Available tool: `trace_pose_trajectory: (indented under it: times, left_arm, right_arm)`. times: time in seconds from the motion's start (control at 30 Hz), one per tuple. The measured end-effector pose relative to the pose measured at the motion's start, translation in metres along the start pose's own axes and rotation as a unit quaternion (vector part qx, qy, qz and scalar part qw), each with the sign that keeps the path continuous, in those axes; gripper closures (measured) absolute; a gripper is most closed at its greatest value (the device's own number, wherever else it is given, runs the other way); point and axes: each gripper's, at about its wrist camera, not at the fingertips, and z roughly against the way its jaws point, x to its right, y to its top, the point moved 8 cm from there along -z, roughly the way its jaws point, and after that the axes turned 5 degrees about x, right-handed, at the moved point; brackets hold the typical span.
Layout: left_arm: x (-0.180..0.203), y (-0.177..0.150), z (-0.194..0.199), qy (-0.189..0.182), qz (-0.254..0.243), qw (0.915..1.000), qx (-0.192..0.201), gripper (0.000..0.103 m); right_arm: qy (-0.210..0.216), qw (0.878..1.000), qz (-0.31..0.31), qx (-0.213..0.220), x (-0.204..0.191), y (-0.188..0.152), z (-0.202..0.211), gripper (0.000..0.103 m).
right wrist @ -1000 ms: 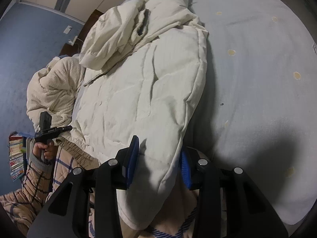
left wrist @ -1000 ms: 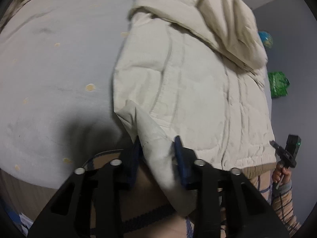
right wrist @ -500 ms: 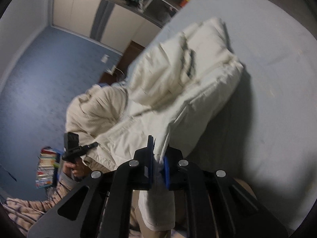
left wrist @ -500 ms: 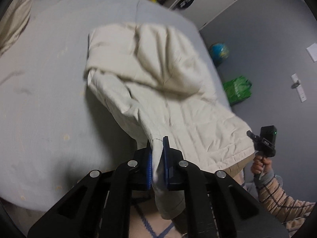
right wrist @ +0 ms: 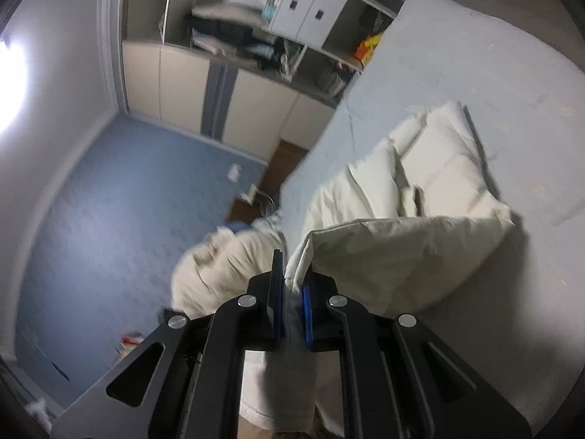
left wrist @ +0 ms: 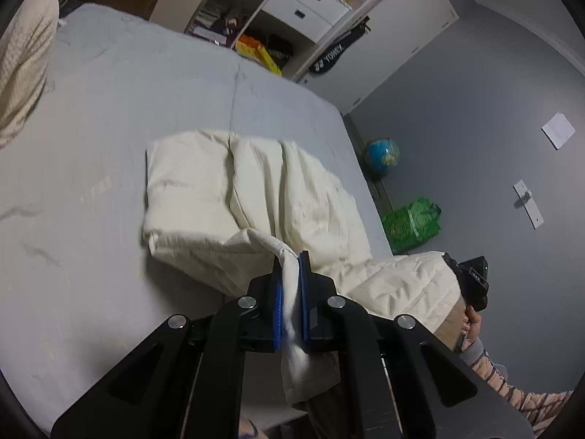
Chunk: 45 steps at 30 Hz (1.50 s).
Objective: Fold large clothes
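A cream padded jacket (left wrist: 252,201) lies on the pale blue bed (left wrist: 91,117), its far part flat and its near hem raised. My left gripper (left wrist: 290,267) is shut on one hem corner, white cloth squeezed between the blue pads. In the right wrist view the same jacket (right wrist: 420,197) lifts off the bed (right wrist: 493,66), and my right gripper (right wrist: 294,274) is shut on the other hem corner. The right gripper also shows at the right edge of the left wrist view as a black device (left wrist: 473,285) in a person's hand. Cloth hangs down beneath both grippers.
A cream knitted blanket (left wrist: 22,69) lies at the bed's left edge, seen too in the right wrist view (right wrist: 219,267). Open wardrobe shelves (left wrist: 278,11) stand beyond the bed. A globe (left wrist: 382,153) and a green bag (left wrist: 411,221) sit on the floor by the grey wall.
Both grippers closed on the jacket's hem corners and rose, lifting the near part of the jacket off the bed. Both views tilted up so the wardrobe and walls came into sight.
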Motion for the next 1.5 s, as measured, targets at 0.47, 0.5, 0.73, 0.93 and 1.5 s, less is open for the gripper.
trace_pose_trajectory:
  times: [0.47,0.5,0.73,0.93,1.5]
  left_arm:
    - [-0.030,0.080,-0.035,0.015,0.022,0.9991,0.034,0.096]
    - [-0.032,0.083,-0.037,0.016,0.024,0.9989,0.036,0.096]
    - [-0.058,0.118,-0.075,0.034,0.058,0.9967,0.044,0.096]
    - [-0.090,0.139,-0.118,0.060,0.087,0.9938,0.035,0.095]
    - [-0.160,0.148,-0.157,0.092,0.217,0.9705,0.049,0.020]
  right_arm:
    - [0.005,0.995,-0.080,0.064,0.036,0.077,-0.058,0.096]
    - [0.000,0.994,-0.084,0.067,0.040,0.082,-0.063,0.096]
    - [-0.035,0.988,-0.125,0.082,0.083,0.109,-0.094,0.096]
    - [-0.073,0.981,-0.157,0.082,0.122,0.125,-0.129,0.096]
    - [-0.134,0.962,-0.232,0.058,0.193,0.125,-0.157,0.081]
